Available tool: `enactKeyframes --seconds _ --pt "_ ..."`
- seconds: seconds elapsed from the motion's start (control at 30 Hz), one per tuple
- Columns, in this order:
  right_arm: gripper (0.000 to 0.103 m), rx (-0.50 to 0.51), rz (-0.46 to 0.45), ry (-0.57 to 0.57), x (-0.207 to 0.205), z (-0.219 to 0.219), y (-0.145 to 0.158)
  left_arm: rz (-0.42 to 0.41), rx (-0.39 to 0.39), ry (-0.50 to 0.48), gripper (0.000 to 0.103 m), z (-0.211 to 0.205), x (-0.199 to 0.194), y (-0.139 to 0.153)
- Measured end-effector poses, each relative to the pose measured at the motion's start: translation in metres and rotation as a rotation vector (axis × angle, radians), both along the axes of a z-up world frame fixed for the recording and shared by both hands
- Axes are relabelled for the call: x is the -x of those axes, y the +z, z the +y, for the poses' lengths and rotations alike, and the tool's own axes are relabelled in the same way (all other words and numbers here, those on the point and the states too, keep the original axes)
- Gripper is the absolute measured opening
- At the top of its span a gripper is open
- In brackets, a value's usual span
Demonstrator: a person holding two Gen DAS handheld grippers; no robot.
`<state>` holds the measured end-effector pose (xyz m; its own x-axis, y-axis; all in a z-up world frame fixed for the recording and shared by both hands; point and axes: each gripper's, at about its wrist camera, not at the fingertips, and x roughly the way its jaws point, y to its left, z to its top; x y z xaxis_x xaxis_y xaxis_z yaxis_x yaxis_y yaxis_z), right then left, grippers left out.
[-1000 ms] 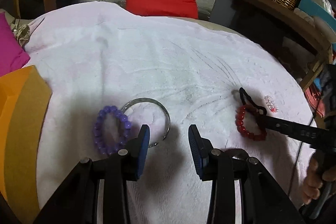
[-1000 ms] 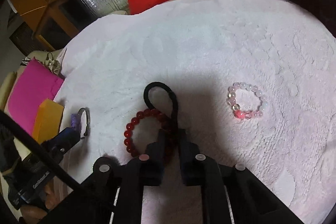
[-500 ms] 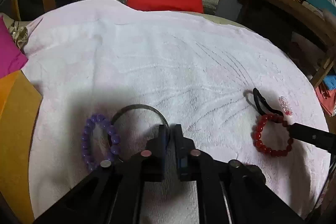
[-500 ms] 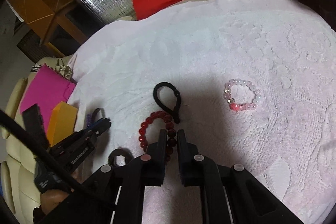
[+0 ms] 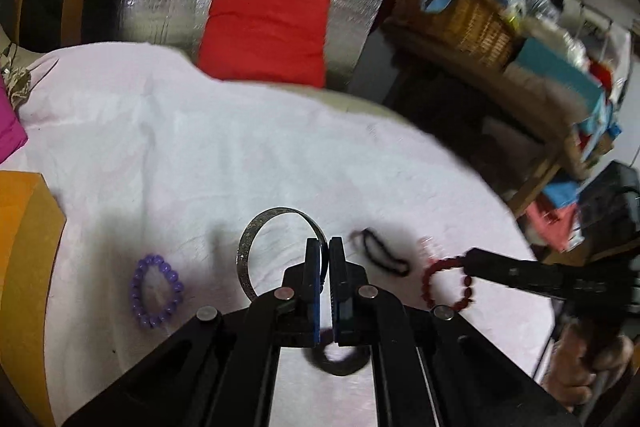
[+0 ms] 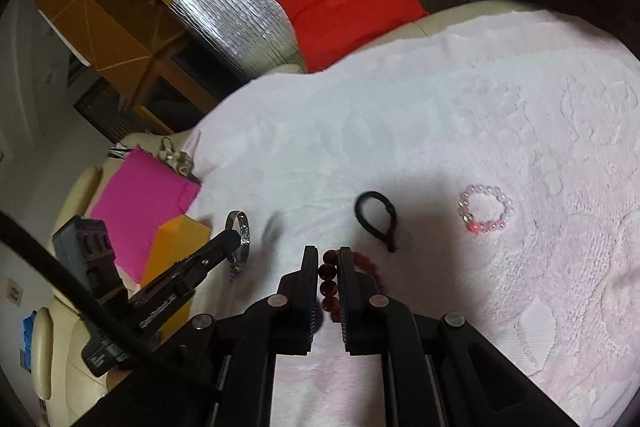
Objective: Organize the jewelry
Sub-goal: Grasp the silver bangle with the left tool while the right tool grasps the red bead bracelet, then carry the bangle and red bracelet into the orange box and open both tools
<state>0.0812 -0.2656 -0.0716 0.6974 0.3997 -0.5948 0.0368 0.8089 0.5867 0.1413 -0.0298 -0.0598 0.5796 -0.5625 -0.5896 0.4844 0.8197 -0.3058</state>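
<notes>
My left gripper [image 5: 325, 247] is shut on a silver bangle [image 5: 247, 247] and holds it upright above the white cloth [image 5: 240, 155]. My right gripper [image 6: 325, 259] is shut on a red bead bracelet [image 6: 329, 283] and holds it off the cloth; that bracelet also shows in the left wrist view [image 5: 448, 283]. A purple bead bracelet [image 5: 156, 287] lies on the cloth at the left. A black hair tie [image 6: 376, 215] and a pink bead bracelet [image 6: 485, 209] lie on the cloth ahead of the right gripper. The bangle also shows in the right wrist view [image 6: 240, 227].
An orange box [image 5: 24, 247] stands at the cloth's left edge beside a magenta cushion [image 6: 140, 203]. A red cushion [image 5: 264, 31] leans on silver foil at the back. A wicker basket [image 5: 460, 15] and cluttered shelves stand at the right.
Both grippers have risen from the cloth. The left one lifted the silver bangle upright; the right one lifted the red bracelet clear of the black hair tie.
</notes>
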Motion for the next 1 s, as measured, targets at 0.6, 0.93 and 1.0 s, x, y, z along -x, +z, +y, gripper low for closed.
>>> enactKeyframes --seconds 0.6,0.93,1.0 --pt "0.011 -0.008 -0.105 0.095 -0.009 0.079 0.028 -0.177 0.095 0.21 0.004 0.134 0.043 0.056" --pt "0.011 0.044 -0.151 0.244 -0.037 0.193 0.05 -0.098 0.131 0.38 0.004 0.236 0.041 0.036" --pt "0.011 0.044 -0.165 0.286 -0.048 0.223 0.056 -0.066 0.177 0.402 0.004 0.262 0.04 0.028"
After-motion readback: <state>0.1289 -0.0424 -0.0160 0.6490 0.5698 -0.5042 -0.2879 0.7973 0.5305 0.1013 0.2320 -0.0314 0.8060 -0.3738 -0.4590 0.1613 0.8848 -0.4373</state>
